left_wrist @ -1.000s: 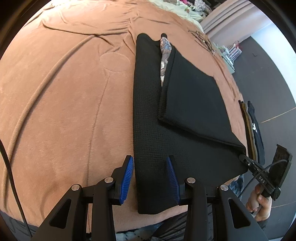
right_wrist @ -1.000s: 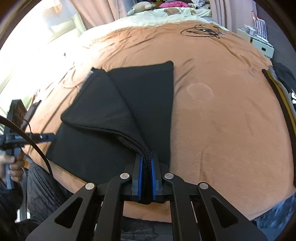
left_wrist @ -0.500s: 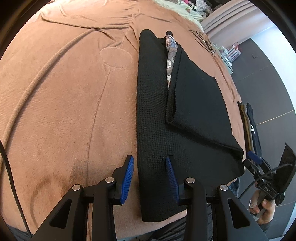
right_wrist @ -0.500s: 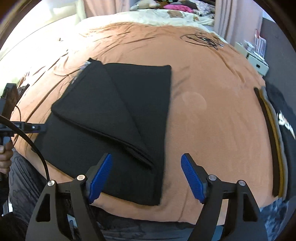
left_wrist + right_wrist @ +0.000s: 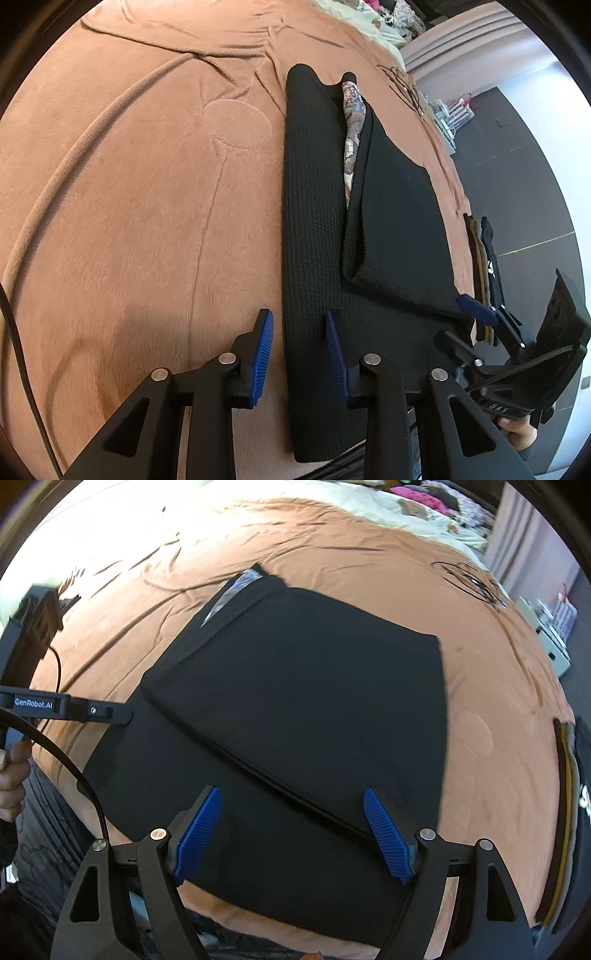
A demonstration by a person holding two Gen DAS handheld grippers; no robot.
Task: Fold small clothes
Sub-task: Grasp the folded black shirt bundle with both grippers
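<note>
Now your right tongs point(image 5: 291, 834) gape empty over the shirt point(image 5: 295, 701). Left tongs point(image 5: 299, 354), closing, straddle its 9 o'clock edge; pinch both layers

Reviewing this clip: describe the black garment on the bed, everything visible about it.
The black garment is a waffle-textured knit lying flat on the brown blanket, reaching the bed's near edge. One flap is folded diagonally over the lower layer; patterned fabric peeks out at the far end. Both hand-held grippers hover open above it, neither gripping.

Brown blanket point(image 5: 140, 206) covers bed; tangled black cable point(image 5: 469, 579) far side; folded clothes stack point(image 5: 570, 812) at right edge
</note>
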